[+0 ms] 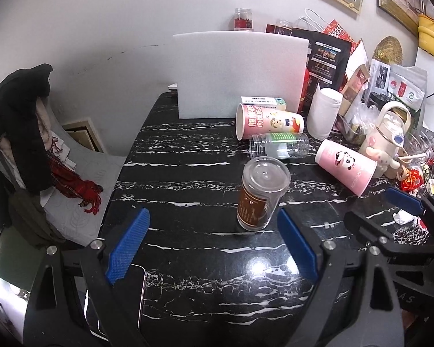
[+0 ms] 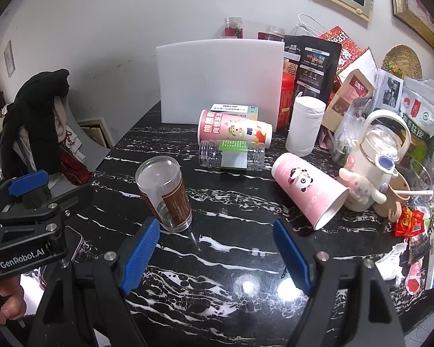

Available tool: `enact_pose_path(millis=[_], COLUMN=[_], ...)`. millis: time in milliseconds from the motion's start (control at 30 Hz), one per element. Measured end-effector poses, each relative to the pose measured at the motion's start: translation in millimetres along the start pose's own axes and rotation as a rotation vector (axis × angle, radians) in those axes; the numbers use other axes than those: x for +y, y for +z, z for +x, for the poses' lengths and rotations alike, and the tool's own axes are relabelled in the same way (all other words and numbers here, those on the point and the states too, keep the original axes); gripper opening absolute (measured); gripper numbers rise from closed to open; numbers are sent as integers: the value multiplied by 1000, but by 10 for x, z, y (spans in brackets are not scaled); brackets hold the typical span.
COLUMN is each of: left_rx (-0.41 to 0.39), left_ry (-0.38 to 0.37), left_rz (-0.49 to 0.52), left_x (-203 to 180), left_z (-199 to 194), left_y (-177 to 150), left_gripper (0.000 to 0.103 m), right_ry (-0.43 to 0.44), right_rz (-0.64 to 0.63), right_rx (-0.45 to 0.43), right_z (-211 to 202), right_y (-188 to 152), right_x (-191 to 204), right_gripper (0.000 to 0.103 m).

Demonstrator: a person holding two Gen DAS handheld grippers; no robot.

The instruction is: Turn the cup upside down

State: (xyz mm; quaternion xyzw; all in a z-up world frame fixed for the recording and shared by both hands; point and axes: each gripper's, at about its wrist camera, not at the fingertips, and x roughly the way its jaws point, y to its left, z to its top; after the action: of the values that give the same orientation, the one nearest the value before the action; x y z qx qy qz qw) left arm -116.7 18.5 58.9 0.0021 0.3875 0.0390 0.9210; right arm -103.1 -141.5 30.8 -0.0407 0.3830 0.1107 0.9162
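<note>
A clear plastic cup with a brown label [image 1: 260,195] stands on the black marble table [image 1: 188,260], closed end up; it also shows in the right wrist view [image 2: 166,193]. My left gripper [image 1: 214,245] is open and empty, just short of the cup. My right gripper [image 2: 217,256] is open and empty, the cup just beyond its left finger. A pink panda paper cup [image 2: 309,189] lies on its side to the right. Another pink paper cup [image 2: 234,128] and a clear jar [image 2: 231,156] lie on their sides behind.
A white foam board [image 1: 240,72] stands at the back. A paper roll [image 2: 305,124], bags, boxes and a white bottle with a plush toy [image 2: 373,167] crowd the right side. A phone [image 1: 115,300] lies at the near left edge. Clothes hang on a chair [image 1: 20,138] at left.
</note>
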Motion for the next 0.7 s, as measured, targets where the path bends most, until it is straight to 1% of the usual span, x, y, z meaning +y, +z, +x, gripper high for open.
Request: enact_pose_path(millis=[167,700], left_rx=[4,12], left_ry=[-16,-14], left_rz=[0,3], left_x=[5,4], left_z=[2,19], left_y=[-3,2], left_gripper=[90,90], right_ry=[-1,-4], right_rz=[0,-1], right_rx=[0,6], right_z=[-1,-5], right_y=[3,-17], right_x=[1,-13], right_gripper=[81,81])
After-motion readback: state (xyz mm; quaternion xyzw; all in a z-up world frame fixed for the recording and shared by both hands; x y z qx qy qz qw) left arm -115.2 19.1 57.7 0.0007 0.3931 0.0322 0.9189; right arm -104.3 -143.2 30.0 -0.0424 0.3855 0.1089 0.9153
